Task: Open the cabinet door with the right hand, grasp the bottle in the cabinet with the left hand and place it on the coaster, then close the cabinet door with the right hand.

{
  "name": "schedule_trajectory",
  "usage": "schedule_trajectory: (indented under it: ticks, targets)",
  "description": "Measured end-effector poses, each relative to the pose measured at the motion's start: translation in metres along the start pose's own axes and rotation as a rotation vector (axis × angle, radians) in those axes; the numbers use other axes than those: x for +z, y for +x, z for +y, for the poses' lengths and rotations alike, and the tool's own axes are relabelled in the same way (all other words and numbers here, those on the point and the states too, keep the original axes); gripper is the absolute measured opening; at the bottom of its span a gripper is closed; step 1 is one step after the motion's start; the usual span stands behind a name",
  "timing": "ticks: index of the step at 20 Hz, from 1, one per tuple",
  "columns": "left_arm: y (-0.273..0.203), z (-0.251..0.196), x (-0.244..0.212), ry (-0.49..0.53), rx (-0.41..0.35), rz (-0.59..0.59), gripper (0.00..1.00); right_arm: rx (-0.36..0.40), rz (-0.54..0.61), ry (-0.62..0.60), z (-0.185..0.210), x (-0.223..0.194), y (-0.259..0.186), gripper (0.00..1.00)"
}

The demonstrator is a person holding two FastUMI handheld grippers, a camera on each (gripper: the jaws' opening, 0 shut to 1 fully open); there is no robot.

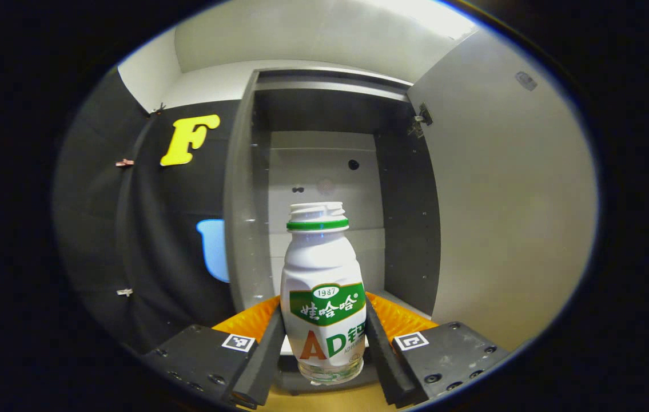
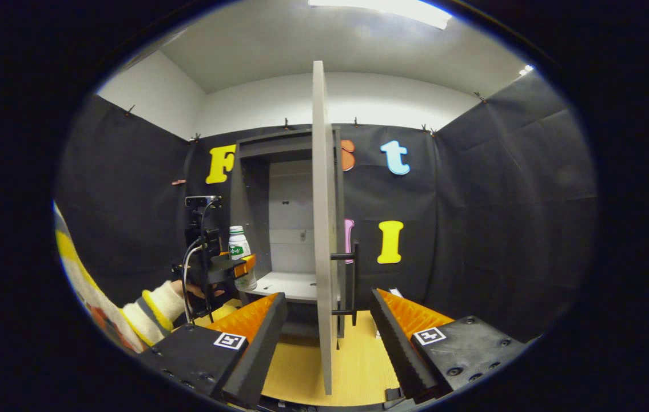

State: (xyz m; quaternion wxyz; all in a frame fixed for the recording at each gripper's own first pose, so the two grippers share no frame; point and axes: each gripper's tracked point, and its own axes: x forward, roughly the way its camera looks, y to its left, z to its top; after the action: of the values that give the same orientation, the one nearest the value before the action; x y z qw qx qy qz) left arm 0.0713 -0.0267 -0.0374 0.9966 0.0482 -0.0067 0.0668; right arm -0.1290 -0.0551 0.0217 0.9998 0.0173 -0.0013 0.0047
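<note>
A white bottle with a green and white label and a green ring at its neck stands upright between the fingers of my left gripper, which is shut on its lower half in front of the grey cabinet. In the right gripper view the same bottle hangs in the left gripper just outside the cabinet's left front. My right gripper is open, its fingers either side of the edge of the open cabinet door, near the black handle.
The door stands wide open at the right of the cabinet. A wooden tabletop lies below. A striped sleeve and hand hold the left gripper. Black cloth walls surround the booth.
</note>
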Motion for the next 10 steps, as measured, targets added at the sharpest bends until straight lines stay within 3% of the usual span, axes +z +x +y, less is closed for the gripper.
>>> schedule_trajectory:
  ticks: [4, 10]
  targets:
    - [-0.062, 0.039, -0.019, 0.031, 0.135, 0.035, 0.74, 0.160, -0.013, -0.014, 0.034, -0.004, -0.003, 0.90]
    - [-0.130, 0.090, -0.068, 0.102, 0.240, 0.085, 0.75, 0.296, -0.072, -0.070, 0.104, -0.017, 0.009, 0.91]
